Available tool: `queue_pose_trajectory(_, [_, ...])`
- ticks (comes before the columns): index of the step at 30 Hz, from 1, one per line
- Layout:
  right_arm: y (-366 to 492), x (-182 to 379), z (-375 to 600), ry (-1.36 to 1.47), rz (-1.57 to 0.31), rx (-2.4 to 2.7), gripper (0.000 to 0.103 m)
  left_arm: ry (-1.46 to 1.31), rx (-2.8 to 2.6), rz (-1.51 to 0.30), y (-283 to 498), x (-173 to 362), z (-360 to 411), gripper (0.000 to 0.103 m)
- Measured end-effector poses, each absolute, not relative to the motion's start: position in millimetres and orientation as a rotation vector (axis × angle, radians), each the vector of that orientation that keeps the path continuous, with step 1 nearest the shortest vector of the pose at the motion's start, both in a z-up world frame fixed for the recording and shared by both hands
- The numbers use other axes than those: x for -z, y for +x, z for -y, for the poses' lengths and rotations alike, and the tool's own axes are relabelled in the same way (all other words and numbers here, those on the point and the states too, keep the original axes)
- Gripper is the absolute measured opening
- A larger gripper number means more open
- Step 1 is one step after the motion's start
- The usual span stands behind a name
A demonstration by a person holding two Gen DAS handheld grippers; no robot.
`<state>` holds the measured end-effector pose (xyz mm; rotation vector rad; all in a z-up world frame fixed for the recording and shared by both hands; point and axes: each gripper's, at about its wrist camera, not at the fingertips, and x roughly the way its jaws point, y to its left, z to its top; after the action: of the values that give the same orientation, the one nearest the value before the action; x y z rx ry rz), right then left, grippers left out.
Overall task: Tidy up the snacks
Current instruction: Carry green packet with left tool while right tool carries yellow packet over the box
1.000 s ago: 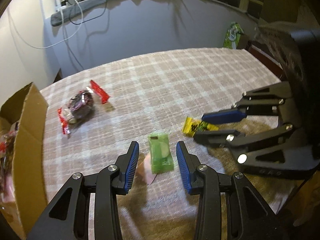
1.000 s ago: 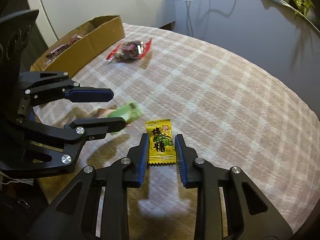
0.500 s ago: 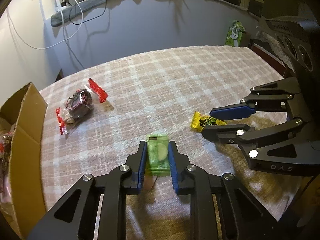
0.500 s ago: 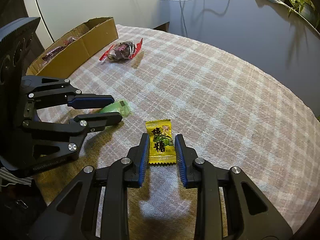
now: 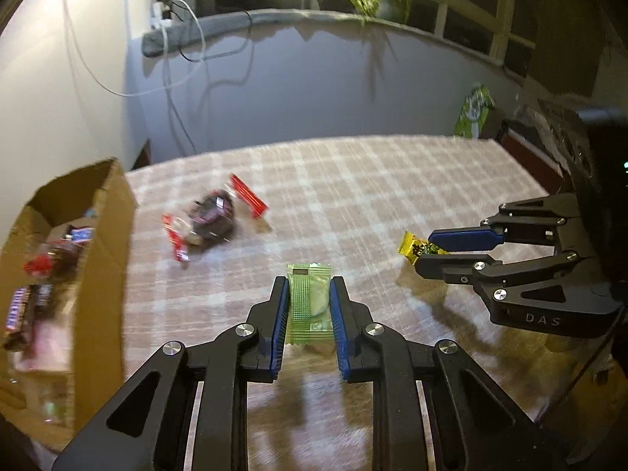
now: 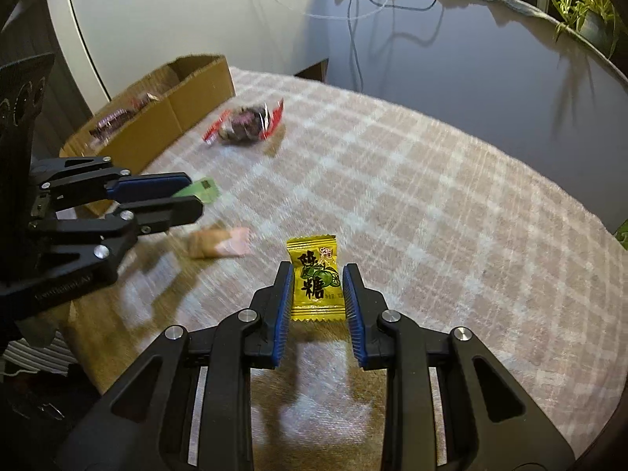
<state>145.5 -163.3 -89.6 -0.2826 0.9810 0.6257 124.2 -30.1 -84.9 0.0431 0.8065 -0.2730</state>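
Observation:
My left gripper (image 5: 309, 280) is shut on a green snack packet (image 5: 308, 306), which hangs just above the checked tablecloth (image 5: 353, 180). In the right wrist view this green packet (image 6: 202, 192) sticks out between the fingers of the left gripper (image 6: 194, 195). My right gripper (image 6: 318, 269) is shut on a yellow candy packet (image 6: 316, 282) printed with a lime, close over the cloth. From the left wrist view the right gripper (image 5: 426, 251) reaches in from the right with the yellow candy (image 5: 412, 244) in its jaws.
An open cardboard box (image 5: 98, 255) with several wrapped snacks stands at the table's left edge. A dark snack with red wrapper ends (image 5: 212, 216) lies next to it. A pale pink wrapper (image 6: 219, 241) lies under the left gripper. A green bag (image 5: 475, 110) stands beyond the far right corner.
My left gripper shut on the green packet, then lifted it off the cloth and swung toward the box. The right gripper stayed shut on the yellow candy.

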Motion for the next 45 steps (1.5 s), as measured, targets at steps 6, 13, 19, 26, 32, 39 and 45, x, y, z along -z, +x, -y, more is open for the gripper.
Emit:
queue_pose_trajectory(6, [144.7,63.2,144.4,-0.266,-0.923,-0.666,0.027,0.02,0.23,-0.748,112.8,64.1,4.1,0.019])
queue_pose_trajectory(13, [149.0,32.6,103.9,-0.258,-0.851,-0.728,0.027,-0.025,0.153,-0.692,101.8,45.6,-40.4,0.019])
queue_pose_trajectory(19, [161.9,17.0,62.3,-0.243,-0.818,-0.781,0.027,-0.045,0.08,-0.661,100.9,34.5,-80.9,0.019])
queue_pose_trajectory(26, [174.0,10.3,8.9,-0.244,-0.807,-0.845,0.027,-0.063,0.008,-0.627,104.9,23.7,-119.3,0.019])
queue_pose_trajectory(32, [182.2,14.0,-34.1,-0.26,-0.81,-0.891,0.027,-0.075,-0.031,-0.62,110.6,25.1,-142.9,0.019])
queue_pose_trajectory(39, [193.2,26.6,-75.2,-0.28,-0.839,-0.924,0.027,-0.093,-0.059,-0.631,115.7,33.6,-164.5,0.019])
queue_pose_trajectory(45, [201.4,38.0,-92.8,-0.294,-0.868,-0.932,0.027,-0.097,-0.07,-0.634,117.2,36.6,-172.7,0.019])
